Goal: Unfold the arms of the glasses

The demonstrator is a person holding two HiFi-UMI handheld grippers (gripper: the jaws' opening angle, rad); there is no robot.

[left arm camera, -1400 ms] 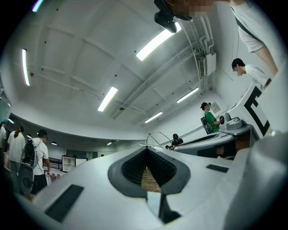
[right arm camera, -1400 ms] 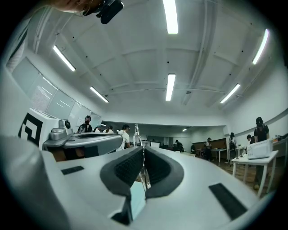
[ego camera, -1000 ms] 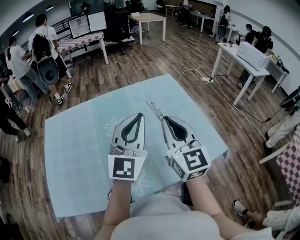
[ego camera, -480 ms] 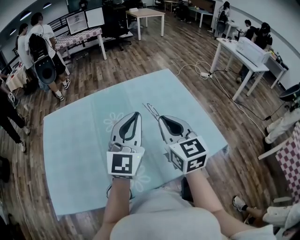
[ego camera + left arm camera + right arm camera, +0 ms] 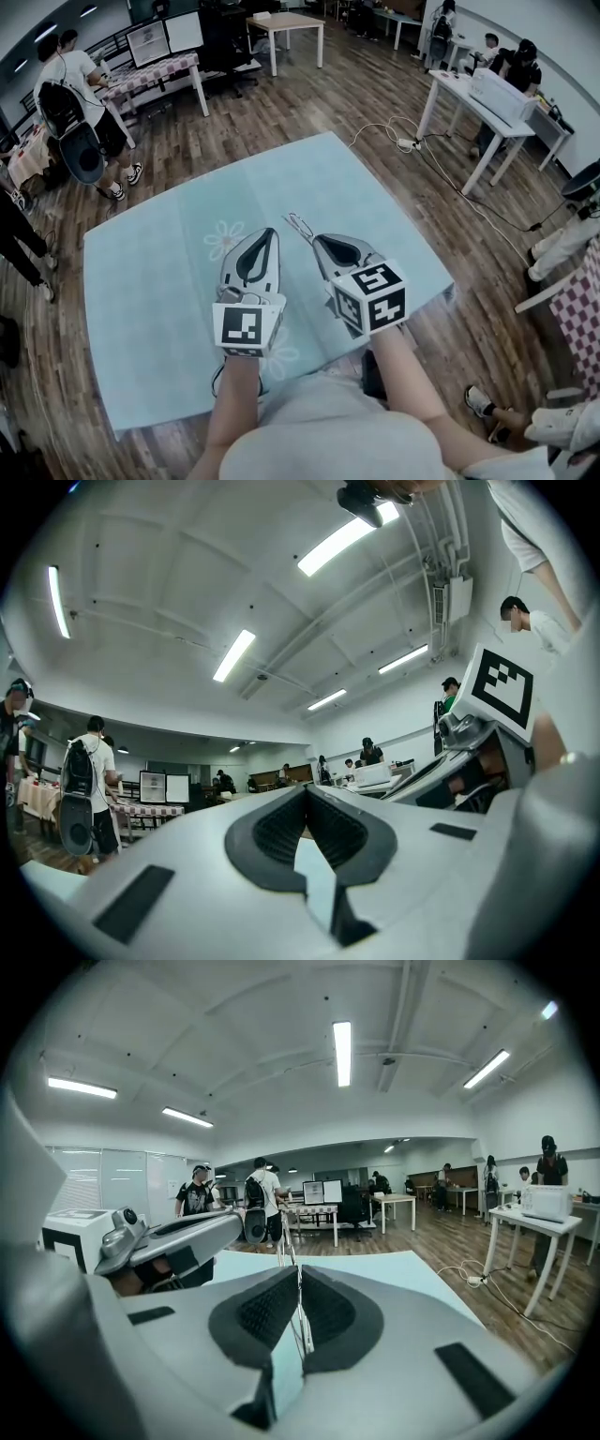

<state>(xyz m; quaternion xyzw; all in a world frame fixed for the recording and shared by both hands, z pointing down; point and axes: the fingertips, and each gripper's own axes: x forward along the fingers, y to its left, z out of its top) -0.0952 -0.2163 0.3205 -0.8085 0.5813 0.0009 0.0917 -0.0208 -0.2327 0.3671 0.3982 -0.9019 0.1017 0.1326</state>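
Head view: since a second ago both of your grippers have sunk toward the pale blue cloth (image 5: pixel 150 281) and drawn a little nearer your body; the right gripper (image 5: pixel 317 239) has also tipped its nose downward, so its marker cube (image 5: pixel 372 297) now shows more of its top face; the glasses (image 5: pixel 300 225) have come down with it, and they stick out from its tip as a thin wire shape above the cloth. The left gripper (image 5: pixel 269 232) sits just beside them on your left, near but not touching. My reading is that you are bringing the glasses down to working height, and that no arm has been opened yet; whether the arms are folded is too fine to tell here.

Left gripper view: your left gripper (image 5: pixel 305 794) has its jaws pressed together with nothing between the pads; it looks toward the ceiling and the far room, and the glasses do not show in it; it will have to open and take an arm.

Right gripper view: your right gripper (image 5: pixel 298 1279) is clamped on the glasses (image 5: pixel 302 1326); the thin wire runs up between the ribbed pads and out past their tips, and the cloth lies ahead and below.
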